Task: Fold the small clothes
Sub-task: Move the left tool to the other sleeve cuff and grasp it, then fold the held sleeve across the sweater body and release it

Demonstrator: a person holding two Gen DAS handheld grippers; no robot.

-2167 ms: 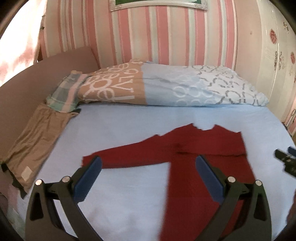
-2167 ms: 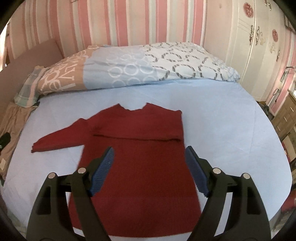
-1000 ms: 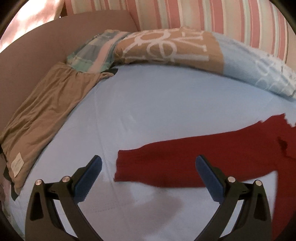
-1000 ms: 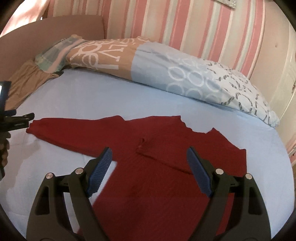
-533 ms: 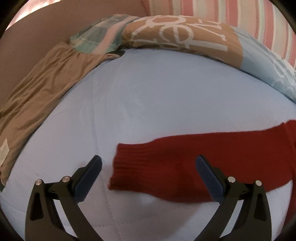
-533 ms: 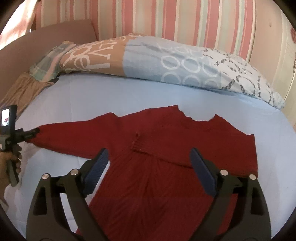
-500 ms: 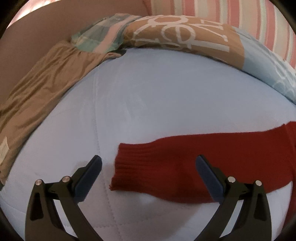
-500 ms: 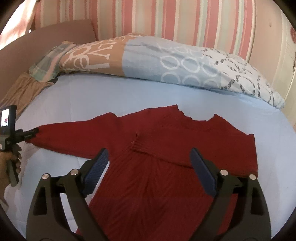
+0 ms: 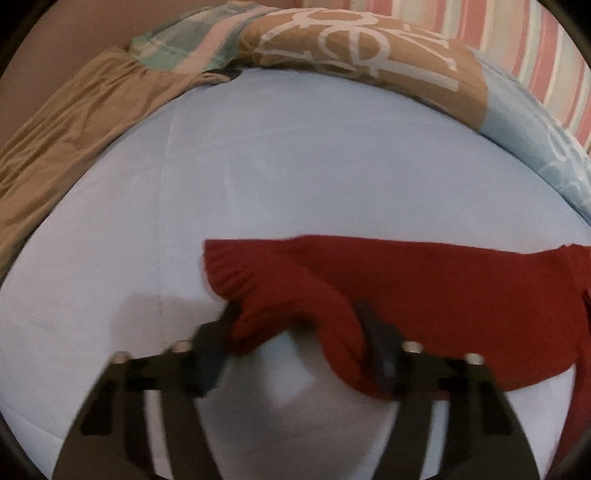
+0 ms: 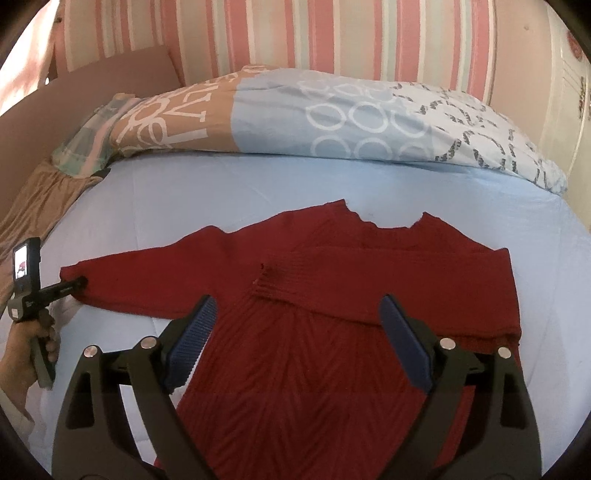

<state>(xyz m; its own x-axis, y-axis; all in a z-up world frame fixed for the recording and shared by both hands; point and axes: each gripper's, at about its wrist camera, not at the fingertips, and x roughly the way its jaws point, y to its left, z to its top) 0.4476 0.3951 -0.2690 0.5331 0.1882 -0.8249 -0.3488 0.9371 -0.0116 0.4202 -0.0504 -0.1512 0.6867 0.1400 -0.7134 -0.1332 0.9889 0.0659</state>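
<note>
pink-and-white striped wallpaper backs a bed covered with a pale blue sheet. along the far side lies a patterned duvet in tan, blue and white, and a tan cloth is bunched at the left edge of the bed. a red sweater is spread flat on the sheet, neckline toward the duvet, its right sleeve folded across the chest and its left sleeve stretched out to the left.

the left gripper is at the cuff of that outstretched sleeve. its jaws are closing, and the red knit is gathered up between them, bulging into a hump above the fingers; the picture is blurred here, but both pads appear to press on the fabric. in the right wrist view the same gripper shows as a dark bar touching the cuff, held by a hand at the left border.

the right gripper hovers over the sweater's body, its blue-padded fingers spread wide with nothing between them.
</note>
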